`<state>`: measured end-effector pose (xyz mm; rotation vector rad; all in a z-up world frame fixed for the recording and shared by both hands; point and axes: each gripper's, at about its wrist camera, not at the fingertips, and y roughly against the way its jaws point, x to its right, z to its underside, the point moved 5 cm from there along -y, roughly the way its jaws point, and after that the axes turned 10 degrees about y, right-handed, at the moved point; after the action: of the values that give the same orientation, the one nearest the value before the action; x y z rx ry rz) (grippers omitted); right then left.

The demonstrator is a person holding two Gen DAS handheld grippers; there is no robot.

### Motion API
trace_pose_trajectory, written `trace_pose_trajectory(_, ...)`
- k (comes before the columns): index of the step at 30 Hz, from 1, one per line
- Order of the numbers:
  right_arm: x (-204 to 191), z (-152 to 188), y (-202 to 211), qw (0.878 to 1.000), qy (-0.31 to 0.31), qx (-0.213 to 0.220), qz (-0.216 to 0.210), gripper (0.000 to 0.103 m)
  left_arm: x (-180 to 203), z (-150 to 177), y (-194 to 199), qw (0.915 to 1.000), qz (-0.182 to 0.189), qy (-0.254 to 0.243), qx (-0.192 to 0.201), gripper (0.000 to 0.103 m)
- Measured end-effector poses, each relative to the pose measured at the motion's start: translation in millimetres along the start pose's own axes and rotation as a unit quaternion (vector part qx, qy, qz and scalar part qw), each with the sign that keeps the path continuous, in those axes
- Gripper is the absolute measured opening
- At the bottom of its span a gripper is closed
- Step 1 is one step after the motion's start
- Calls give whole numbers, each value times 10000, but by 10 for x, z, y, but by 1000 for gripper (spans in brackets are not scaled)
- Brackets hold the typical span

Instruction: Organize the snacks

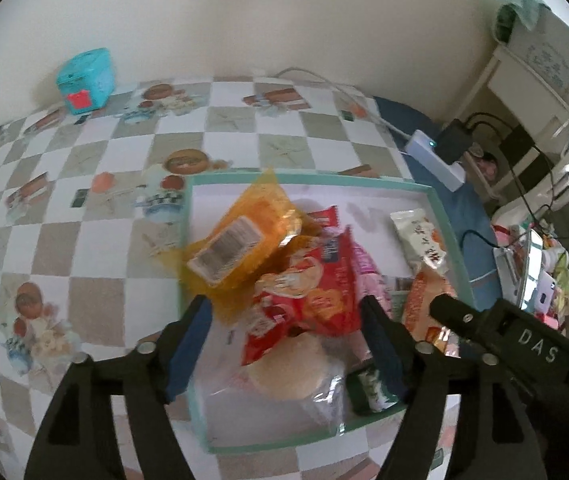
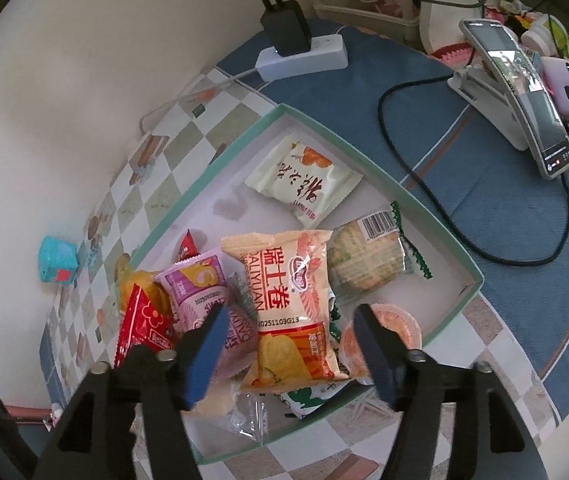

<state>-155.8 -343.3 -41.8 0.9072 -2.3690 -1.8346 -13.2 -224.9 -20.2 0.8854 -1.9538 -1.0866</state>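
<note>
A shallow tray with a teal rim (image 1: 308, 178) (image 2: 204, 184) lies on the checked tablecloth, with several snack packets in it. My left gripper (image 1: 284, 305) hangs open above a red packet (image 1: 308, 292). A blurred orange packet (image 1: 240, 248) lies tilted over the tray's left rim, free of the fingers. My right gripper (image 2: 290, 312) is open above a cream-and-orange roll packet (image 2: 288, 288), and nothing is gripped. Around it lie a purple packet (image 2: 200, 284), a white packet (image 2: 304, 176) and a round cake in a green-edged wrap (image 2: 364, 256). The right gripper's black body (image 1: 484, 320) shows beside the left one.
A teal box (image 1: 84, 80) stands by the wall at the table's far left. A white power strip (image 2: 304, 56) with a black charger, a black cable (image 2: 444, 220) and a phone on a stand (image 2: 524, 92) sit on the blue cloth right of the tray.
</note>
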Motion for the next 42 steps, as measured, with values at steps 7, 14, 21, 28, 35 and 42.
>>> trace_pose_trajectory(7,-60,24,-15,9999,107,34,-72,87,-392,-27,228,9981,-354,470,159,85)
trace_pose_trajectory(14,-199,70,18,9991,393,126,-97,97,-827,-81,394,9916,-689,1021,386,93)
trace_pose_trajectory(21,-333,149,63,9970,726,246,-46,103,-965,-40,459,9904,-698,1124,404,94)
trace_pose_trajectory(28,-499,304,144,9922,1182,401,31,103,-1146,97,544,9857,-1201,1082,469,94)
trace_pose_trajectory(35,-641,573,215,9844,1690,477,101,103,-1366,294,619,9793,-1668,1067,422,94)
trace_pose_trajectory(42,-811,880,277,9746,2184,479,120,103,-1492,509,735,9741,-2034,880,449,94)
